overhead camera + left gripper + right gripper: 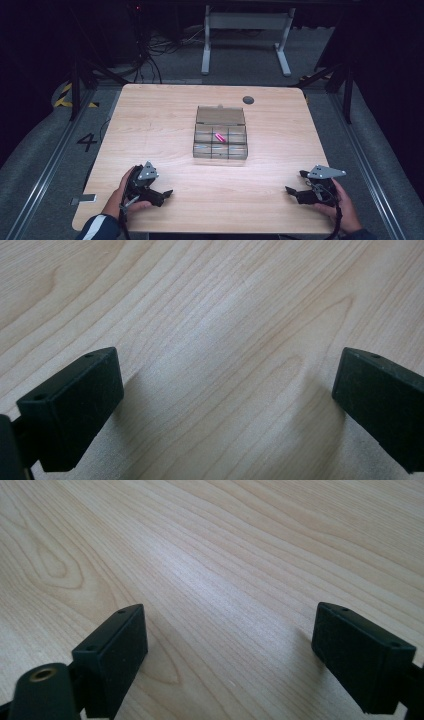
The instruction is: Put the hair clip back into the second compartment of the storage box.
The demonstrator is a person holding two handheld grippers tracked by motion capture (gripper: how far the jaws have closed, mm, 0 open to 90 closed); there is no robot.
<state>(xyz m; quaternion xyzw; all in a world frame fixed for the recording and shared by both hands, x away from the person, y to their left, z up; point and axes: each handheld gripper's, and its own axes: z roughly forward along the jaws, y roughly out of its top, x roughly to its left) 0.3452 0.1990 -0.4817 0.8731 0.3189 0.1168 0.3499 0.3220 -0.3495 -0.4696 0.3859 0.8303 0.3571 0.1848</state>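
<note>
A clear plastic compartment box (220, 140) with its lid tipped back sits in the middle of the wooden table (160, 120). A small pink object (219, 137) lies in one of its middle compartments. My left gripper (161, 195) rests near the table's front left, held by a hand, jaws wide apart. In the left gripper view the left gripper (227, 400) is open over bare wood. My right gripper (296, 186) rests near the front right, also open. In the right gripper view the right gripper (230, 655) has only wood grain between its jaws.
A dark round grommet (248, 100) sits near the table's far edge. Beyond the table stand a white desk frame (246, 35) and loose cables (150, 55) on the grey floor. Yellow-black tape (64, 95) and a "4" mark (86, 142) lie at the left.
</note>
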